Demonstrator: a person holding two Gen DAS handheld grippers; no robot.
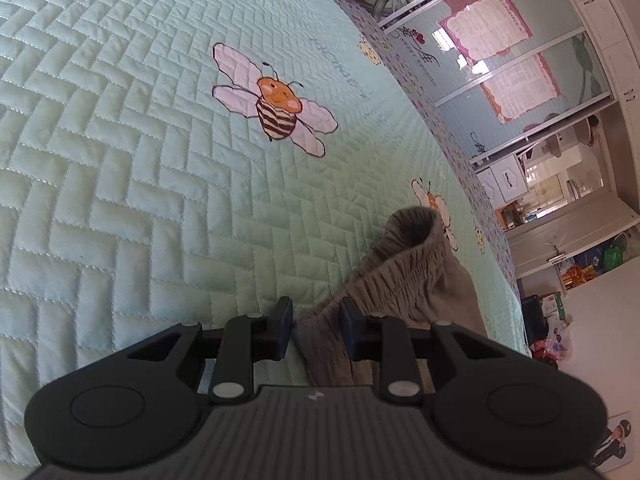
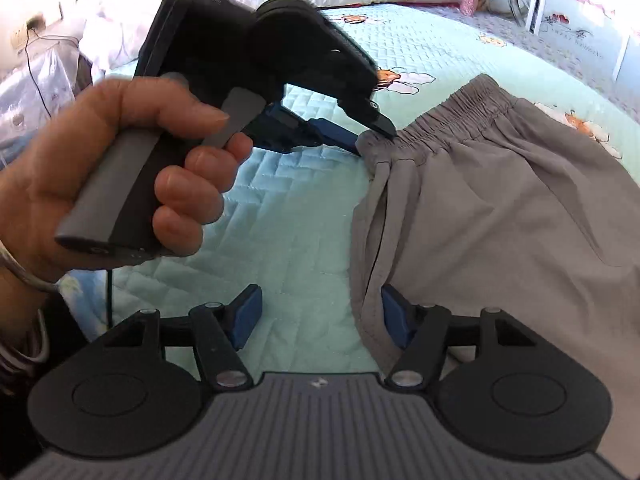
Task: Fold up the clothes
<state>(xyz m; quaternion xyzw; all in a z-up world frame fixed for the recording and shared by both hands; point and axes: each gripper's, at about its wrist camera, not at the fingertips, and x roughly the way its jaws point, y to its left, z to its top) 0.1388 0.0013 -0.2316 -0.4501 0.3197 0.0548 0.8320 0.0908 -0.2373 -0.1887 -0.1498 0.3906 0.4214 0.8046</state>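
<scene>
One fold at most looks done: the grey elastic-waist fabric shorts (image 2: 500, 200) lie mostly flat at 3 o'clock on the mint quilted bed (image 2: 288, 220). Left tongs (image 1: 316, 322) pinch the waistband corner at 12 o'clock, while right tongs (image 2: 320, 316) gape wide at the side hem, gripping nothing.

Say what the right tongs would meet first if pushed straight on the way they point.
Probably the quilt: bare quilt fills the gap between the open right tongs. The shorts' side edge lies at the right-hand finger, so it might brush that first.
</scene>
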